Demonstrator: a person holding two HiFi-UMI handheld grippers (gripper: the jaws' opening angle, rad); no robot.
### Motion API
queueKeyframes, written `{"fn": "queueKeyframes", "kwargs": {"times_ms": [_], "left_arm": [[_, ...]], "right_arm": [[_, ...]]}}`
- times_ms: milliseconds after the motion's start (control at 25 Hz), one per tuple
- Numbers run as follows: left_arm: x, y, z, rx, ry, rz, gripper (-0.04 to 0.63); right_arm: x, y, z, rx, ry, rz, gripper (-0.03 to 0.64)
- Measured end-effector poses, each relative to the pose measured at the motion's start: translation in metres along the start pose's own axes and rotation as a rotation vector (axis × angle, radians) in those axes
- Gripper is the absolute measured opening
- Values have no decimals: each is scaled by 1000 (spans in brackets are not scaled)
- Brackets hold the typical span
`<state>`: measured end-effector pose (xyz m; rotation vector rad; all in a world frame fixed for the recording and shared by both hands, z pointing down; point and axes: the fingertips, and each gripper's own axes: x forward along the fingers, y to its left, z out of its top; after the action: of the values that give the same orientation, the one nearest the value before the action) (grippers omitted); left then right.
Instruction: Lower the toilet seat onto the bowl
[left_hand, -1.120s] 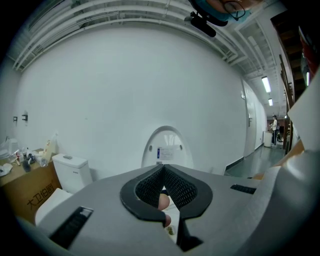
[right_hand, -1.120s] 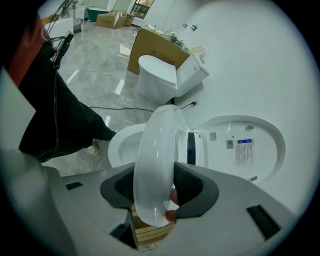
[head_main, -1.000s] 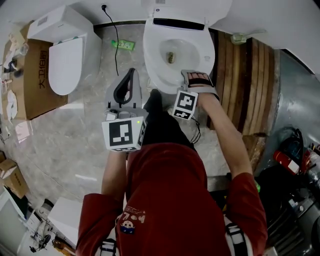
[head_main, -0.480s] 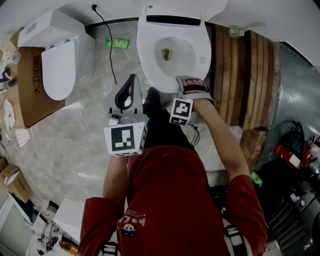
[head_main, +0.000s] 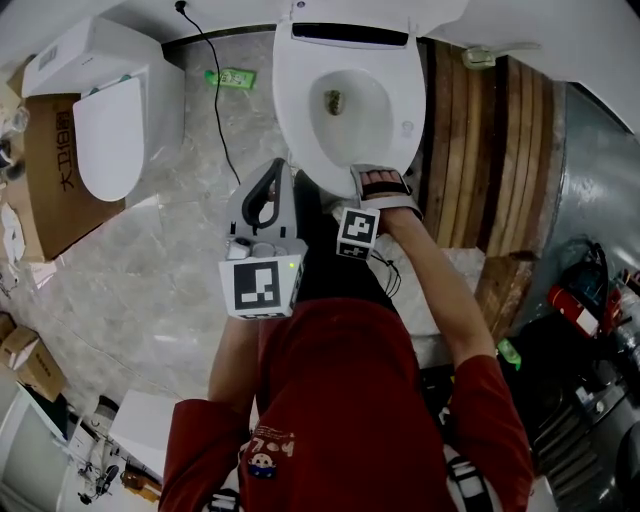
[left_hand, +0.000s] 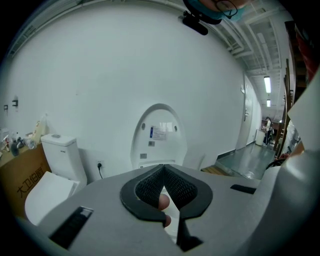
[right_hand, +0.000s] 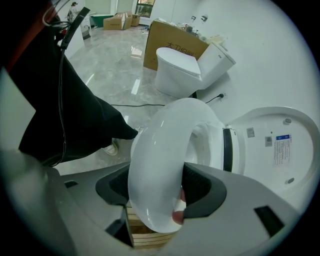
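Lying seemingly flat on the bowl (head_main: 345, 105) at top centre, the toilet seat (right_hand: 165, 140) sits loosely between the right gripper (right_hand: 160, 186) jaws, which have just been opening, leaving only withdrawal; the left gripper (left_hand: 163, 170) is closed and empty.

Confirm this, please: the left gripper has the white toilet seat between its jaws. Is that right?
Not right. It is the right gripper that has the white toilet seat between its jaws, which have just been opening; the right gripper view shows it. The left gripper has its jaws together on nothing.
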<state>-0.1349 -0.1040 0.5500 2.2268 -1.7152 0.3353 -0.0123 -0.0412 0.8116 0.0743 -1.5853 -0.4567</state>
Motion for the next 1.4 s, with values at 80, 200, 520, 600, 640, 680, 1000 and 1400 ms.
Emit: {"fn": "queueKeyframes", "kwargs": {"times_ms": [80, 200, 520, 600, 640, 680, 1000, 1400], "left_arm": [[4, -1, -8, -6, 19, -10, 12], [11, -2, -17, -15, 44, -24, 12], [28, 5, -41, -35, 102, -39, 12], [34, 6, -51, -40, 120, -45, 12], [36, 7, -56, -47, 131, -47, 12], [38, 8, -62, -53, 144, -47, 12], [50, 7, -109, -63, 228, -65, 12], [65, 17, -130, -69, 298, -78, 12]], "right_arm": [[10, 9, 2, -5, -5, 28, 247], [26, 26, 3, -1, -10, 93, 255], [63, 55, 5, -2, 1, 191, 264], [72, 60, 5, 0, -2, 215, 264], [76, 63, 6, 1, -5, 228, 264], [81, 66, 7, 3, -7, 241, 264], [121, 85, 9, 21, -7, 309, 264], [161, 93, 11, 39, 4, 323, 264]]}}
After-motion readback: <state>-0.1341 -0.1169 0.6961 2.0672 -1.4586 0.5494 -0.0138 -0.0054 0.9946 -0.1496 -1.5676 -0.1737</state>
